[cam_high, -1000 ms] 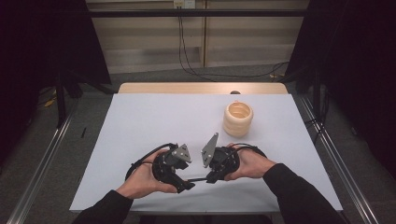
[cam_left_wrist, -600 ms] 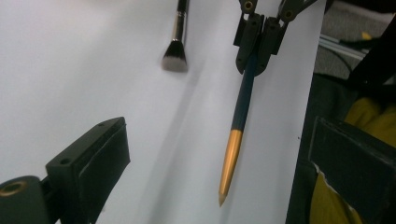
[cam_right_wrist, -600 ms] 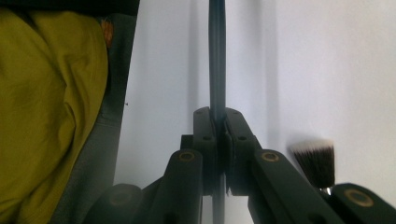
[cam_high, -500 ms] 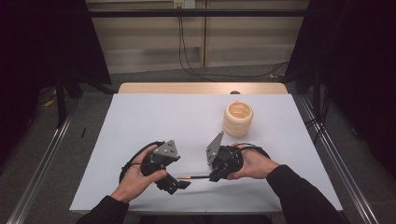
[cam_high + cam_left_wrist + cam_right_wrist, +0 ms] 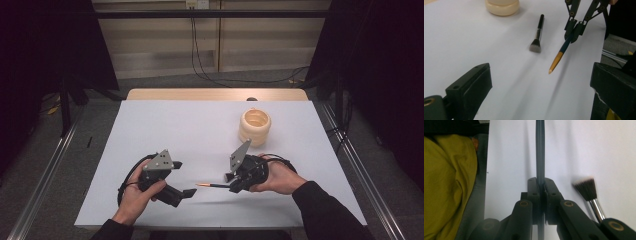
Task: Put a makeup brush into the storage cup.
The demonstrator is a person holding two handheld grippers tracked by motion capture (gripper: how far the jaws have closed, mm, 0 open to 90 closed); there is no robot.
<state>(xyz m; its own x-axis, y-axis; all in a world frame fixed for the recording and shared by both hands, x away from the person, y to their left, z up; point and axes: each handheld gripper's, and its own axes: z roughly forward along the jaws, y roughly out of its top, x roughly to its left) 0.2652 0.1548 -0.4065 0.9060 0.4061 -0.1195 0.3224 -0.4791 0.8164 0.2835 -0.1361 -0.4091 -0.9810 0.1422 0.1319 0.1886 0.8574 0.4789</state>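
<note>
Since the earlier high view, the left gripper has drawn away leftward from the right gripper, and its jaws have just been opening; they now stand wide apart with nothing between them, as the left gripper view shows bare bench between the two black pads. The two grippers were close together a second ago and are now apart, with the pencil left in the right one. The right jaws are clamped on the dark shaft of that pencil, which sticks out from them, held above the white bench with its orange-tipped end pointing toward the left gripper. A makeup brush lies flat on the bench close beside the right gripper, its bristles showing just beside the right jaws. The cream ribbed cup stands upright farther back on the bench, near the right hand and empty as far as its open top shows. Judging from this, a handover of the pencil from left to right looks finished. What seems left is to carry the pencil to the cup and drop it in, and likely the same for the brush, which is untouched for now.
</note>
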